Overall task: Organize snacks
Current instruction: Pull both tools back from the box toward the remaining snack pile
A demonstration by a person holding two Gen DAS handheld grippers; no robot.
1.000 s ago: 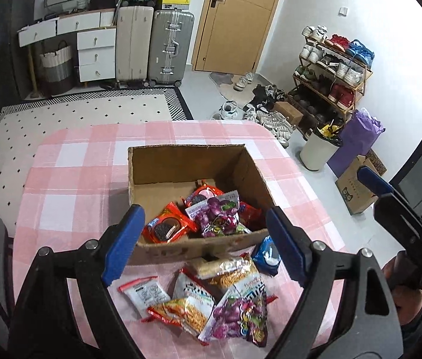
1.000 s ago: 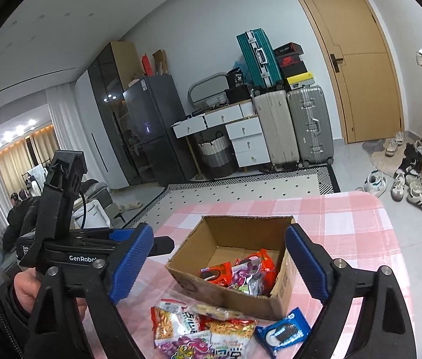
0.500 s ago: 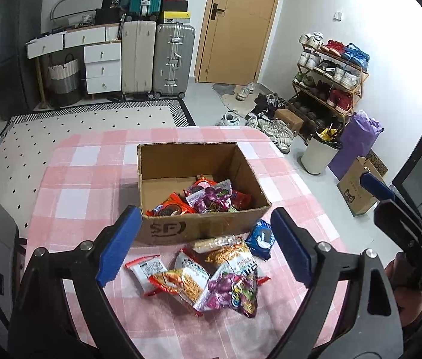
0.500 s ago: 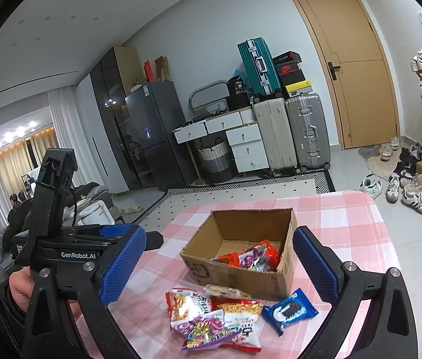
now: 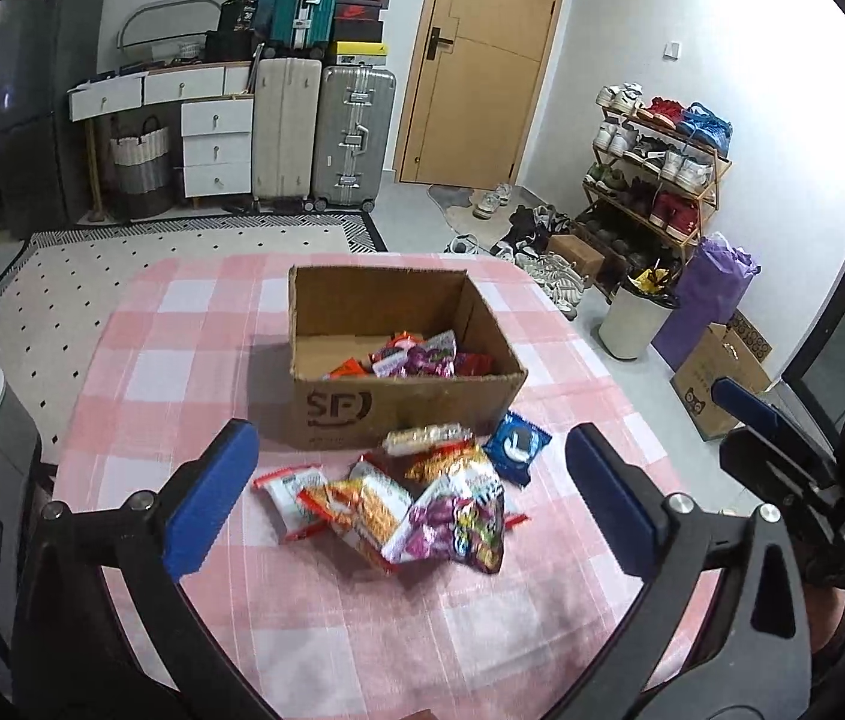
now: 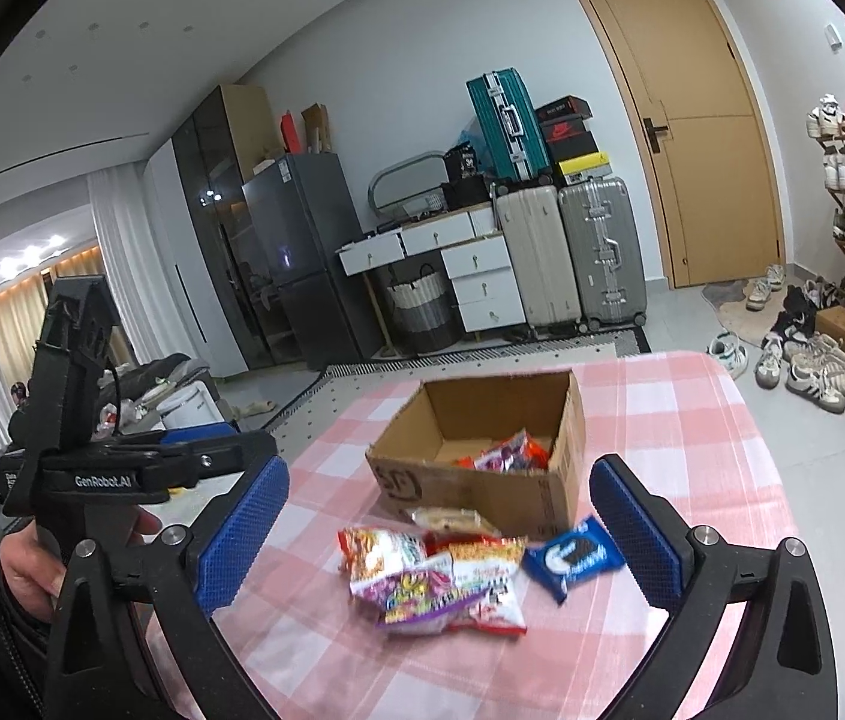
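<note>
A cardboard box (image 5: 404, 402) sits near the middle of a table covered by a pink checked cloth (image 5: 194, 372), with several snack packets (image 5: 422, 354) inside. More loose packets (image 5: 398, 498) lie heaped on the cloth just in front of the box, toward the near edge; a blue cookie packet (image 6: 572, 555) lies at the heap's right. The left gripper (image 5: 410, 498) and right gripper (image 6: 440, 540) hover above the heap, jaws just opened wide apart, nothing between them.
</note>
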